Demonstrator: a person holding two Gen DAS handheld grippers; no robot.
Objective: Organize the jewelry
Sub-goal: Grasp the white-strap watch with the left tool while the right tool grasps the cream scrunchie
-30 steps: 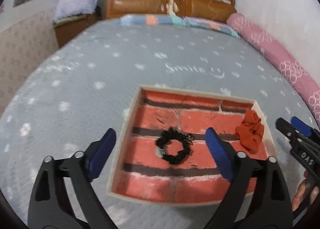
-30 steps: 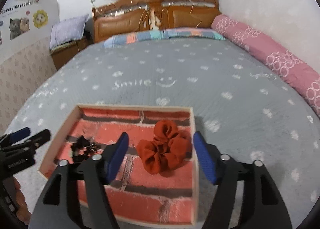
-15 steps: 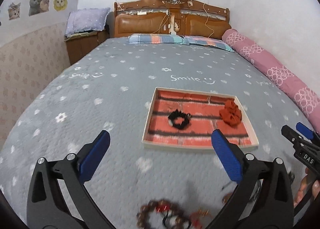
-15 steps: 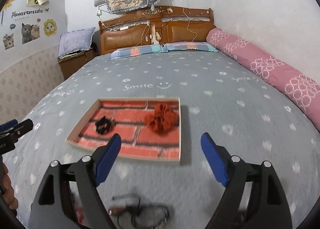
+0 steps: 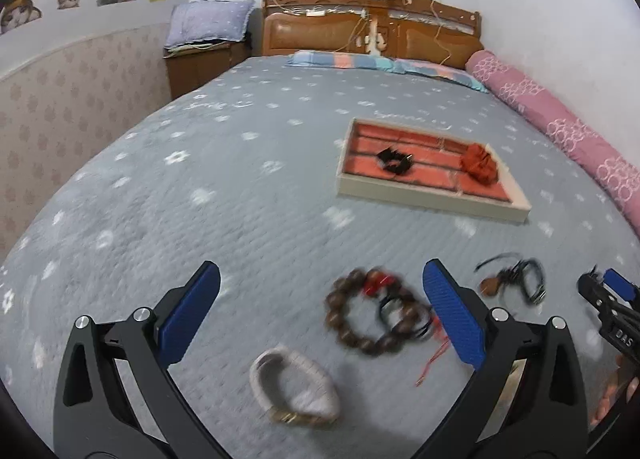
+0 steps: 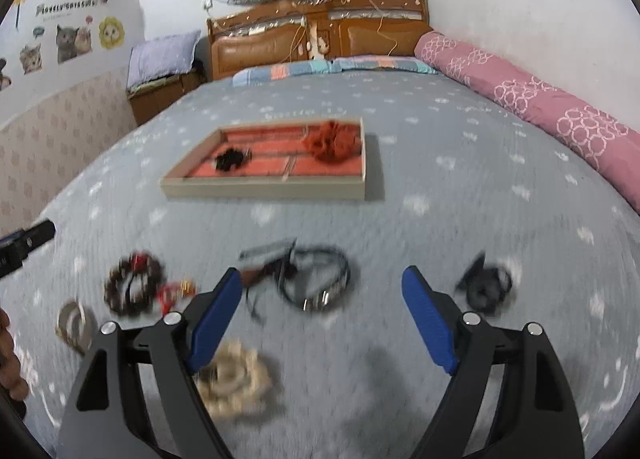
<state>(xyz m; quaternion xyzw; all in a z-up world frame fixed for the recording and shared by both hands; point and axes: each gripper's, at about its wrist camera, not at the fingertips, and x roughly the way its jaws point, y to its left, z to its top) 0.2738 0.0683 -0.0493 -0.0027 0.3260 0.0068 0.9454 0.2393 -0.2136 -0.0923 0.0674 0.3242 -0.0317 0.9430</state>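
A wooden tray (image 5: pixel 430 201) (image 6: pixel 264 190) with a brick-pattern floor lies on the bed, holding a black scrunchie (image 5: pixel 394 161) (image 6: pixel 231 159) and an orange scrunchie (image 5: pixel 479 165) (image 6: pixel 334 142). Near me lie a brown bead bracelet (image 5: pixel 372 311) (image 6: pixel 134 289), a white bracelet (image 5: pixel 294 387) (image 6: pixel 74 325), a black cord bracelet (image 5: pixel 516 279) (image 6: pixel 316 279), a cream scrunchie (image 6: pixel 236 379) and a black hair tie (image 6: pixel 486 285). My left gripper (image 5: pixel 320 311) is open and empty above the bead bracelet. My right gripper (image 6: pixel 322 315) is open and empty above the cord bracelet.
The grey quilted bedspread (image 5: pixel 200 179) covers the bed. A pink bolster (image 5: pixel 560 127) (image 6: pixel 520 95) runs along the right wall. A wooden headboard (image 5: pixel 372 31) and a bedside cabinet (image 5: pixel 200 63) stand at the far end.
Both grippers have pulled back from the tray toward the near end of the bed. The loose jewelry near me has come into view. Both stayed open.
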